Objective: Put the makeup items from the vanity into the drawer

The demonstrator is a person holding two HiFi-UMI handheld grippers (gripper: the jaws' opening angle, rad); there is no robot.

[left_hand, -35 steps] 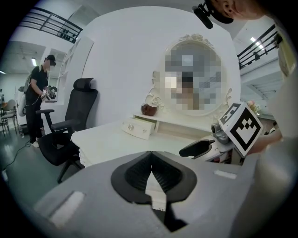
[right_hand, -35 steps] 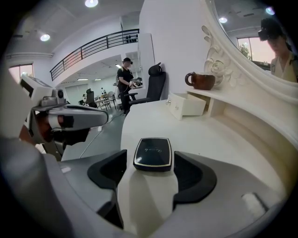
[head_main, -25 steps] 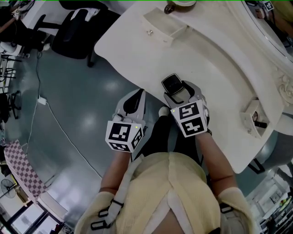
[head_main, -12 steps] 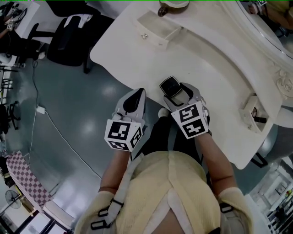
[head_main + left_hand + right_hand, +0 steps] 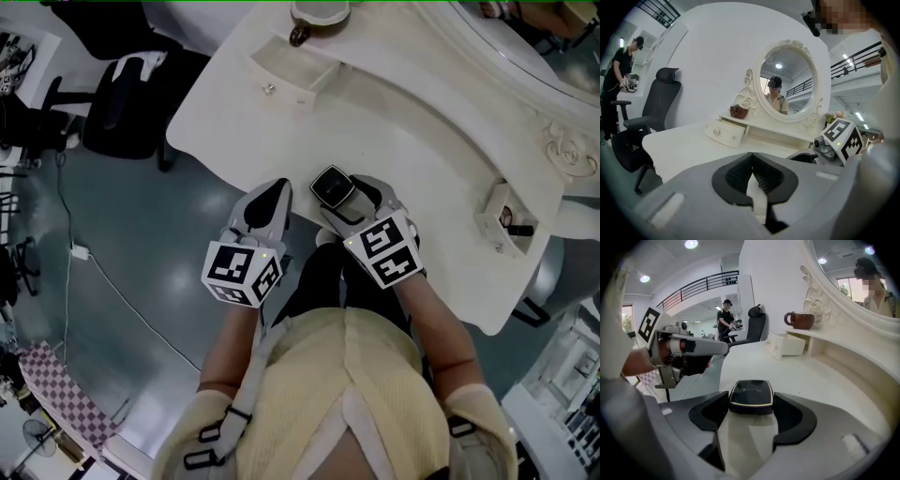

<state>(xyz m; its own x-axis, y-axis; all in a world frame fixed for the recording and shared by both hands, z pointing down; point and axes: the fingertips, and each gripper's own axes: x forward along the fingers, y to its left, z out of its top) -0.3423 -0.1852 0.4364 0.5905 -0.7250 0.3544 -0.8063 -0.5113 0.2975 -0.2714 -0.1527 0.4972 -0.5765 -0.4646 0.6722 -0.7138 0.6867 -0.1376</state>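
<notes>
The right claw (image 5: pixel 751 411) pinches one compact (image 5: pixel 751 395), a flat, rounded-square case of glossy black with a thin pale gold rim. One ribbed black pad presses each side of it. From the head view the compact sits over the near edge of the bench (image 5: pixel 412 141). Whether it touches the surface cannot be told.

The left claw (image 5: pixel 752 169) is pressed together with nothing in it, its two dark grooved pads meeting at their tips. It hangs just beside the right one, off the bench's front edge. Each claw is a smooth grey shell carrying one cube with black-and-white square markers.

The bench is matte white with a curved front and a raised back ledge. Two small drawers stand pulled open. The left drawer (image 5: pixel 287 69) is a shallow cream box with a tiny round knob. The right drawer (image 5: pixel 497 208) holds a small dark item too small to identify. One glazed brown mug (image 5: pixel 801 320) rests on the ledge above the left drawer. One oval mirror (image 5: pixel 787 79) rises behind in a carved, scrolled white frame. One black office chair (image 5: pixel 122 103) stands on the glossy grey floor.
</notes>
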